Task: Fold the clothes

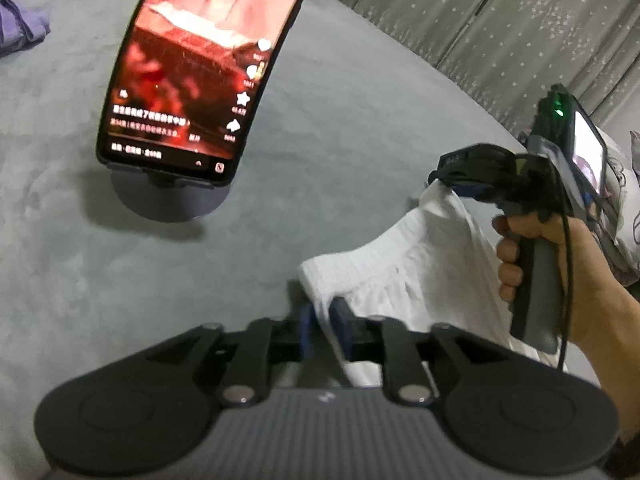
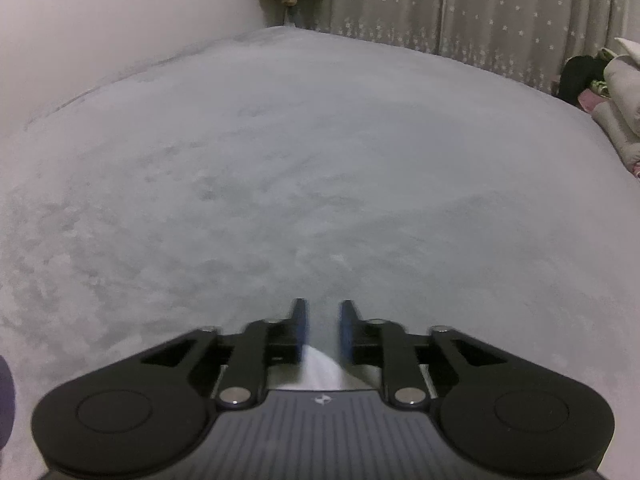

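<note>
Bed: grey fleece blanket filling both views, star-patterned curtains behind.
Hidden: top of phone cut off at 12 o'clock in left view; screen text blurred, unreadable. Purple cloth clipped at 10 o'clock edge. Bundle of bedding at 2 o'clock in right view, partly out of frame.
Garment: white garment bunched on blanket, at 3 o'clock from phone stand, lower part hidden behind left gripper body.
Left gripper: slightly parted, waistband corner between blue pads, pads not plainly pressing it.
Right gripper: slightly parted, tips bare; only a white peak deep between fingers. From left view, at 2 o'clock, fabric draped at its nose; grip hard to judge.
Hand: wrapped round right handle.
</note>
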Demonstrator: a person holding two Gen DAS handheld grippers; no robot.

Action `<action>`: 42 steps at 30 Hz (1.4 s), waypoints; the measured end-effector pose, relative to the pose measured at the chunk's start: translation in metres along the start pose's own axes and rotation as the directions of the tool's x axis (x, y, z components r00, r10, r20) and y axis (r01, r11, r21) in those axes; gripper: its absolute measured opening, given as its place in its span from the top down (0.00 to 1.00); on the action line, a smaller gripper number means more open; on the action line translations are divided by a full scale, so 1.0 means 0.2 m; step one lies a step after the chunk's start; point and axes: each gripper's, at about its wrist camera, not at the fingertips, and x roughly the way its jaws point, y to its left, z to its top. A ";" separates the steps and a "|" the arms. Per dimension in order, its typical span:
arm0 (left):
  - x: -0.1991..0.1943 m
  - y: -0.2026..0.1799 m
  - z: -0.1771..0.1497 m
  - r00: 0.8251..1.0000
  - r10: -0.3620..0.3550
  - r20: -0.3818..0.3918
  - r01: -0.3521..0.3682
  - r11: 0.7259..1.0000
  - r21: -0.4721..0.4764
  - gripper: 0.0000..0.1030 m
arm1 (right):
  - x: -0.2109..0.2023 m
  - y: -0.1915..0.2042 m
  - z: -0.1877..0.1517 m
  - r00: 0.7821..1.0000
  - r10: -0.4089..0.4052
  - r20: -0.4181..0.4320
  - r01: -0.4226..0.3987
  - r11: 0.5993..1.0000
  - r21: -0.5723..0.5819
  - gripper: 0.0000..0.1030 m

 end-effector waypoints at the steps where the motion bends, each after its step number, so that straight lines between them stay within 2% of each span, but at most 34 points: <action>1: -0.01 -0.01 0.01 1.000 0.005 0.014 -0.005 1.000 0.005 0.64 | -0.03 0.00 0.00 1.000 -0.006 0.010 0.006 1.000 -0.003 0.63; 2: -0.01 -0.02 0.02 1.000 0.010 0.027 -0.011 1.000 0.010 0.58 | -0.05 -0.01 -0.01 1.000 -0.010 0.020 0.010 1.000 -0.004 0.61; 3: -0.02 -0.02 0.02 0.999 0.017 0.041 -0.018 1.000 0.016 0.56 | -0.08 -0.02 -0.02 1.000 -0.010 0.025 0.010 1.000 -0.001 0.60; 17: -0.18 -0.10 0.00 0.993 -0.027 0.119 0.018 0.997 0.076 0.47 | -0.45 -0.24 -0.19 0.999 -0.001 0.035 -0.003 0.993 0.116 0.52; 29: -0.18 -0.19 -0.08 0.993 -0.096 0.066 0.086 0.986 0.141 0.44 | -0.71 -0.51 -0.40 1.000 0.012 0.017 -0.016 0.957 0.288 0.50; 37: -0.11 -0.29 -0.14 0.989 -0.145 -0.032 0.149 0.971 0.187 0.43 | -0.89 -0.61 -0.51 1.000 -0.011 0.014 0.007 0.952 0.305 0.49; 42: -0.09 -0.36 -0.19 0.987 -0.155 -0.053 0.163 0.961 0.225 0.43 | -0.99 -0.65 -0.59 1.000 -0.028 0.014 0.022 0.952 0.305 0.46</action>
